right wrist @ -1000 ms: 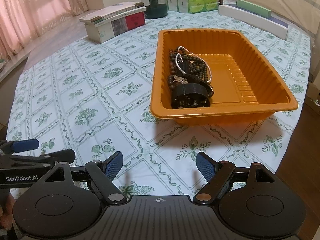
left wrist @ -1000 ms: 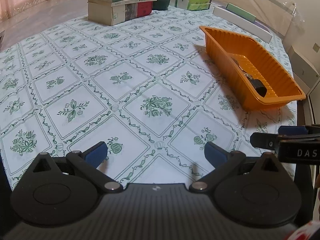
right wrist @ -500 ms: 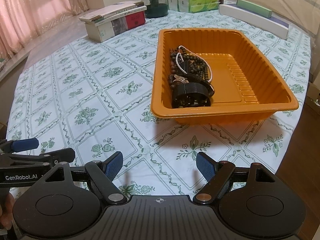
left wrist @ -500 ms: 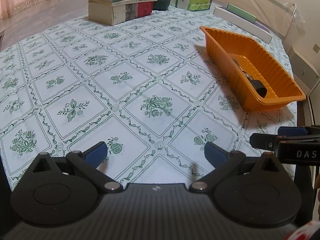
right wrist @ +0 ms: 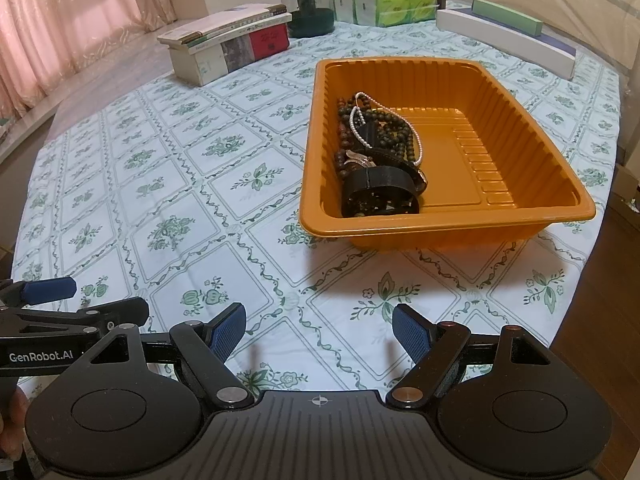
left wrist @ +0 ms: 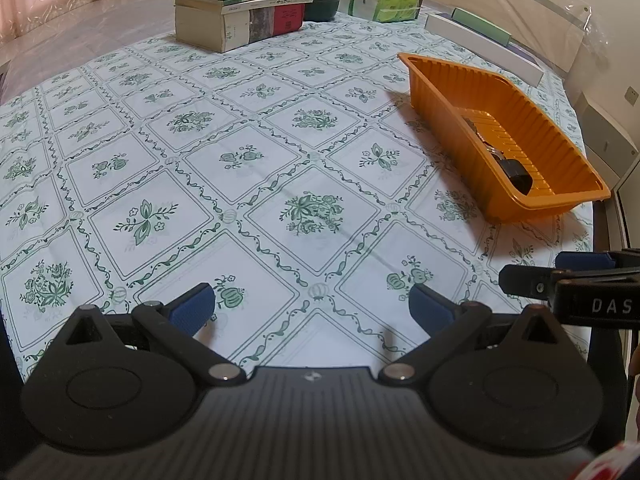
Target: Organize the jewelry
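Observation:
An orange tray [right wrist: 532, 132] stands on the floral tablecloth ahead of my right gripper [right wrist: 319, 327], which is open and empty near the table's front edge. In the tray's left part lie dark bead strings [right wrist: 390, 130], a white pearl strand [right wrist: 356, 114] and a black bangle [right wrist: 378, 182], piled together. In the left wrist view the tray [left wrist: 472, 92] is at the right, with dark jewelry [left wrist: 514, 170] partly hidden by its wall. My left gripper [left wrist: 310, 306] is open and empty over the cloth.
A stack of books [right wrist: 228, 46], a dark glass jar [right wrist: 308, 6], green tissue packs [right wrist: 384, 6] and long white and green boxes [right wrist: 508, 32] stand at the table's far side. The table edge [right wrist: 588, 264] drops off right of the tray.

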Motion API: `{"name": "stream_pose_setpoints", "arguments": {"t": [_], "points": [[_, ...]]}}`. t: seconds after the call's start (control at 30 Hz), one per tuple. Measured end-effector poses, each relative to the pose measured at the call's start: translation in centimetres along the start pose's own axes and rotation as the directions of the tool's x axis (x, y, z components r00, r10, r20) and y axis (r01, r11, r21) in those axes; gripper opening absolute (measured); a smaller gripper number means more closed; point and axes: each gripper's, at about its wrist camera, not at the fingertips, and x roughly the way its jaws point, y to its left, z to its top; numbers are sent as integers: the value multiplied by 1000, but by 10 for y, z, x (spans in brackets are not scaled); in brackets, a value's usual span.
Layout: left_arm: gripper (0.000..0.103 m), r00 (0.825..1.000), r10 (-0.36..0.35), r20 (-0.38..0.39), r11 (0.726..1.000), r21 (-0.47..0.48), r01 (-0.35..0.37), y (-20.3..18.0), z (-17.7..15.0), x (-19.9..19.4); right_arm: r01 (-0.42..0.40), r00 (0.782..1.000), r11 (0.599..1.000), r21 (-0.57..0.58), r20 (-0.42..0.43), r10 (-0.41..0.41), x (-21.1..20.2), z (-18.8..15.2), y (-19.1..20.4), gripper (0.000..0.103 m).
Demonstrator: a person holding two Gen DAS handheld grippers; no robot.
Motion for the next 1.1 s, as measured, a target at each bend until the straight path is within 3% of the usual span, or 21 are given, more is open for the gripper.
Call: {"name": "stream_pose_setpoints", "arguments": {"t": [1.1], "points": [[102,1000,-2,2,1000,11,2,-3,2,0,7,1000,1000,-1,4,-7,0,3,-4,80]]}}
